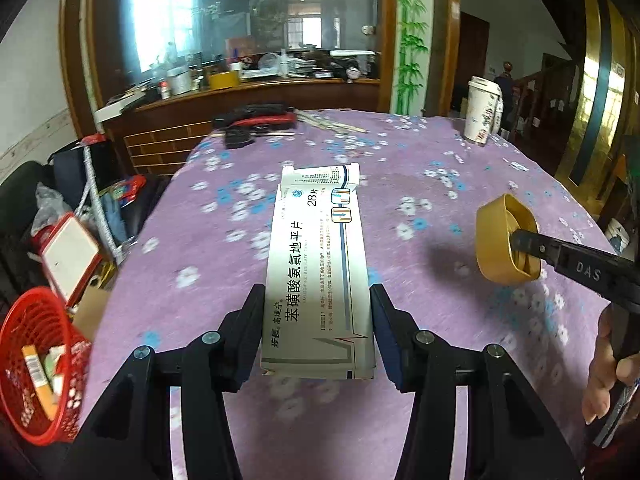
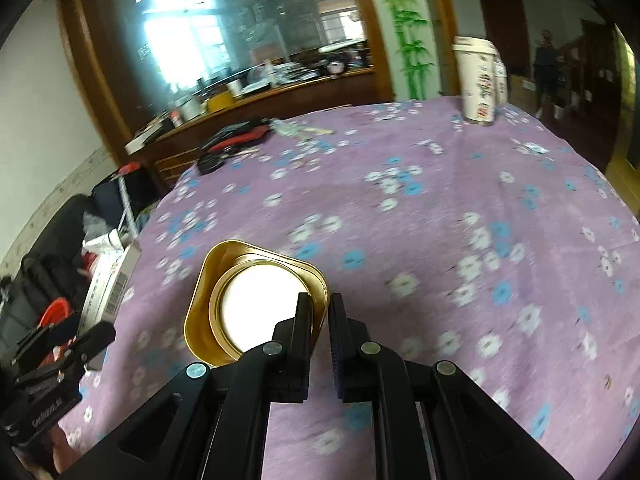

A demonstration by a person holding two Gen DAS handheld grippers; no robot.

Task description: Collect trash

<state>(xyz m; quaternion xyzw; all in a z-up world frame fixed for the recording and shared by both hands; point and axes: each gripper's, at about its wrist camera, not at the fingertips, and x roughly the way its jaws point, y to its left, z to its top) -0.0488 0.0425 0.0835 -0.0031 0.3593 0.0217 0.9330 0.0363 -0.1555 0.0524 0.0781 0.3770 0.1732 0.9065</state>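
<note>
My left gripper (image 1: 317, 300) is shut on a long white and grey medicine box (image 1: 316, 256), held lengthwise above the purple flowered tablecloth (image 1: 420, 168). The box's far flap stands open. My right gripper (image 2: 320, 300) is shut on the side wall of a gold square lid with a white inner disc (image 2: 256, 300). One finger is inside the rim and one outside. In the left wrist view that lid (image 1: 500, 236) hangs to the right of the box on the right gripper (image 1: 518, 240). The right wrist view shows the box (image 2: 108, 284) at the left edge.
A red mesh basket (image 1: 24, 396) holding several scraps stands off the table's left edge, beside cartons and bags. A tall paper cup (image 1: 482, 110) stands at the far right of the table. Black and red items (image 1: 256, 120) lie at its far edge. A person's hand (image 1: 604, 364) grips the right tool.
</note>
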